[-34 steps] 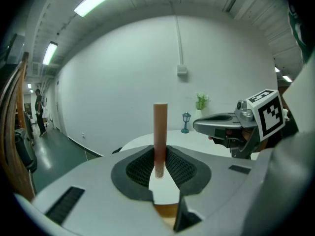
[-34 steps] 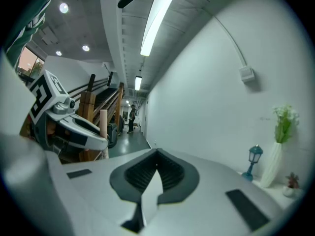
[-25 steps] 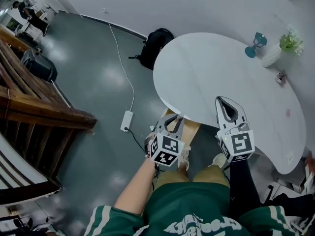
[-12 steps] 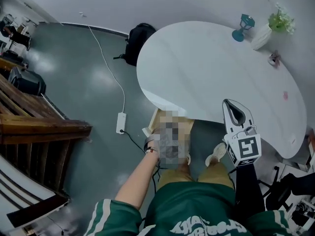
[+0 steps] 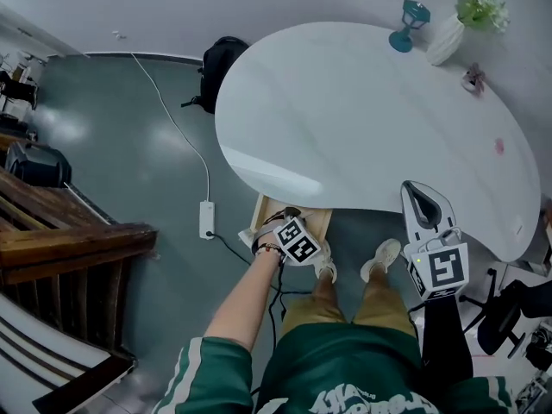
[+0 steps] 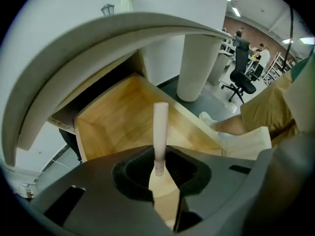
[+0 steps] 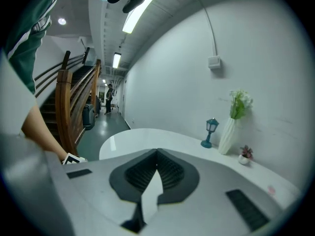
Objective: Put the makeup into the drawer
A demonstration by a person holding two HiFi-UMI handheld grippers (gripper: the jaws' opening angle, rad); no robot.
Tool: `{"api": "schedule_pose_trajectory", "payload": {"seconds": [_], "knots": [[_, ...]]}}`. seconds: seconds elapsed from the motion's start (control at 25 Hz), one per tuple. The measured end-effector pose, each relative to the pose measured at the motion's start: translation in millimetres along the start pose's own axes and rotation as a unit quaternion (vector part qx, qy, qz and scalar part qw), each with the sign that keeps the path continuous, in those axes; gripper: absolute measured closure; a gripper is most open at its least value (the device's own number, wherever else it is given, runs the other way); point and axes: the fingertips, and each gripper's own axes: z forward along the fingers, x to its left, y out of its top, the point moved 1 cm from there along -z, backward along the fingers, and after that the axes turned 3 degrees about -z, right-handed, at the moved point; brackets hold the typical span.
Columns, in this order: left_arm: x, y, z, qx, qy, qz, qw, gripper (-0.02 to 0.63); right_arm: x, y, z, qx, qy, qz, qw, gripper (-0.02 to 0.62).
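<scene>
**Over the open drawer [image 6: 118, 117], makeup tube [image 6: 160, 127] pinched**

Left gripper [image 6: 160, 156] pointed steeply down, jaws clamped on the pale makeup tube above the drawer's bare wooden bottom. Right gripper [image 7: 157, 154], jaws pressed together, hung at the white table's [image 5: 362, 110] near edge. Lamp [image 5: 405, 24] and vase [image 5: 444, 40] stood at its far rim; a backpack [image 5: 222, 63] lay on the floor [image 5: 129, 145].

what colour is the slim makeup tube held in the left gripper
Pale pink, almost white; the slim makeup tube shows best in the left gripper view.

Pale pink makeup stick [image 6: 160, 132] points into the open wooden drawer [image 6: 112, 127].
</scene>
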Motion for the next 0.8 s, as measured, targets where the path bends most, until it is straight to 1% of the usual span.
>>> {"api": "schedule_pose_trajectory", "payload": {"seconds": [0.2,0.28,0.44,0.56,0.68,0.8], "knots": [[2.1,1.9,25.4,0.017,-0.006,0.026,0.9995,0.534,-11.4,-19.2,-5.8,0.019,-0.009,0.002,1.0,0.591],[2.8,2.1,33.6,0.018,-0.004,0.035,0.9992,0.534,-15.3,-24.4,-7.0,0.026,-0.011,-0.001,1.0,0.591],[1.7,3.3,49.0,0.015,-0.003,0.066,0.9977,0.534,-26.7,-32.9,-10.4,0.035,-0.019,-0.001,0.999,0.591],[0.5,0.5,58.6,0.024,-0.013,0.063,0.9976,0.535,-29.9,-38.5,-12.4,0.042,-0.023,-0.003,0.999,0.591],[2.6,4.0,63.2,0.008,-0.004,0.063,0.998,0.534,-30.5,-43.9,-14.2,0.049,-0.023,-0.004,0.999,0.591],[2.8,2.3,69.0,0.009,0.001,0.065,0.9979,0.532,-31.2,-47.9,-15.4,0.055,-0.022,-0.007,0.998,0.591]]}}
